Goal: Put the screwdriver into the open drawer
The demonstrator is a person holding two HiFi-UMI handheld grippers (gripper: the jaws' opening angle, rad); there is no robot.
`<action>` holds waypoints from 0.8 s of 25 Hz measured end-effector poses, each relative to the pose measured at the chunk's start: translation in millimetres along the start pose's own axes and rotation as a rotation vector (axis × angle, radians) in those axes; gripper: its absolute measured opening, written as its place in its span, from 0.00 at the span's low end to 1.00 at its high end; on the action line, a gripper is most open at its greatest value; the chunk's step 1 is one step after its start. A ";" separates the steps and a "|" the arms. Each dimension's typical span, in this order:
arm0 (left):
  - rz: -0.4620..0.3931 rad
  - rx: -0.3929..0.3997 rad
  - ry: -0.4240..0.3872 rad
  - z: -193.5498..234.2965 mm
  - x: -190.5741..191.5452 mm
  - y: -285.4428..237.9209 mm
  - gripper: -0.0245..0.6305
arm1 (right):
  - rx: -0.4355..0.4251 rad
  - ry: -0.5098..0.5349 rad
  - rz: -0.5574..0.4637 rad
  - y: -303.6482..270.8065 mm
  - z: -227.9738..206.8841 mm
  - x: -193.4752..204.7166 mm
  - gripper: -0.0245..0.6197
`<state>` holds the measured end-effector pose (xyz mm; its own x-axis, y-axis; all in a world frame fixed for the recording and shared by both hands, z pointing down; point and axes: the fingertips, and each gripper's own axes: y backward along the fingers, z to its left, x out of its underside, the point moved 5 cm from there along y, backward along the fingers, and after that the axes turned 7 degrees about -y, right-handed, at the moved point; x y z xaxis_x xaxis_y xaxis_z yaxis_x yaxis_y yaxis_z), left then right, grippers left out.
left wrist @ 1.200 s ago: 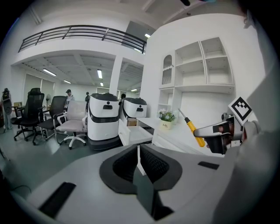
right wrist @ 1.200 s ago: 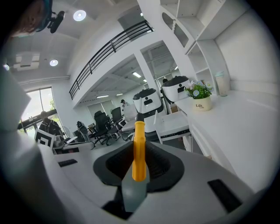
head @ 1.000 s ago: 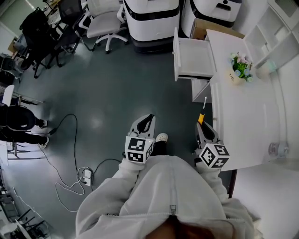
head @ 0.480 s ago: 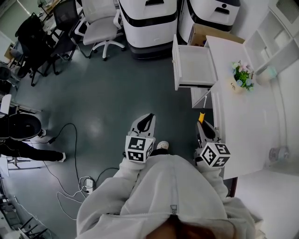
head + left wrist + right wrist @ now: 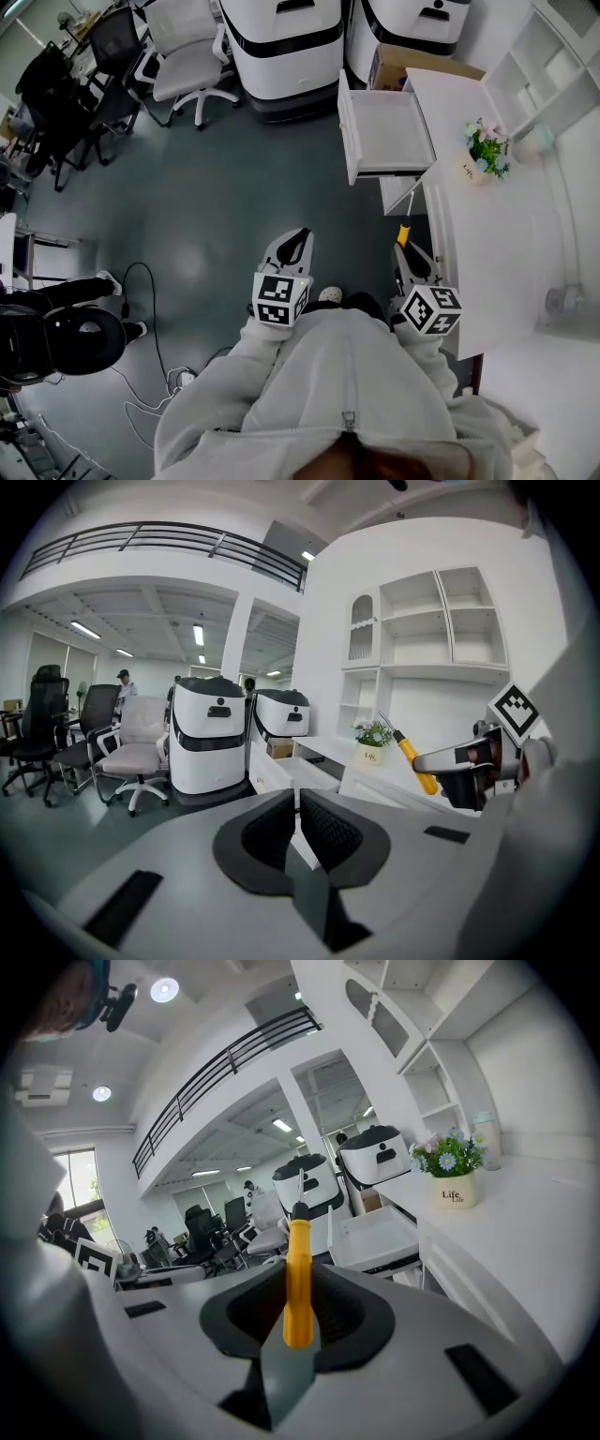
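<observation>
The screwdriver [image 5: 297, 1274] has a yellow handle and a thin metal shaft that points forward and up. My right gripper [image 5: 298, 1309] is shut on the handle. In the head view the screwdriver [image 5: 404, 233] sticks out ahead of the right gripper [image 5: 410, 253], beside the desk's front edge. The open white drawer [image 5: 387, 134] juts from the desk farther ahead, and its tray looks empty; the drawer [image 5: 375, 1235] also lies beyond the screwdriver tip. My left gripper [image 5: 292, 240] hangs over the floor, shut with nothing in it; the left gripper [image 5: 297, 825] shows its pads nearly touching.
A white desk [image 5: 506, 244] runs along the right with a flower pot [image 5: 483, 150] on it. Two white machines [image 5: 281, 42] and a cardboard box [image 5: 389, 66] stand behind the drawer. Office chairs [image 5: 183, 66] and floor cables [image 5: 155, 309] are to the left.
Both grippers have travelled forward with the person toward the drawer, which now sits a little nearer in the head view. The screwdriver stays gripped. A bystander at the left has shifted.
</observation>
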<state>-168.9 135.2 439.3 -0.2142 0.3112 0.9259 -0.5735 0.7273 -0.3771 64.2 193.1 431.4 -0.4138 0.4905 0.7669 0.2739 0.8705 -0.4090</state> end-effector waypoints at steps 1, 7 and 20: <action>0.002 0.004 0.003 0.6 0.8 -0.9 0.08 | 0.003 -0.004 -0.001 -0.1 0.2 0.4 0.19; 0.013 0.035 0.006 -1.0 1.4 -6.1 0.08 | 0.030 -0.012 -0.011 4.0 1.1 -5.3 0.19; 0.025 0.033 0.020 0.4 -5.4 -33.9 0.08 | 0.025 -0.018 0.001 -14.0 -17.3 -24.5 0.19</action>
<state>-148.6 108.6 447.0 -0.2130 0.3410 0.9156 -0.5942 0.6987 -0.3985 85.5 168.3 426.9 -0.4289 0.4915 0.7579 0.2520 0.8708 -0.4221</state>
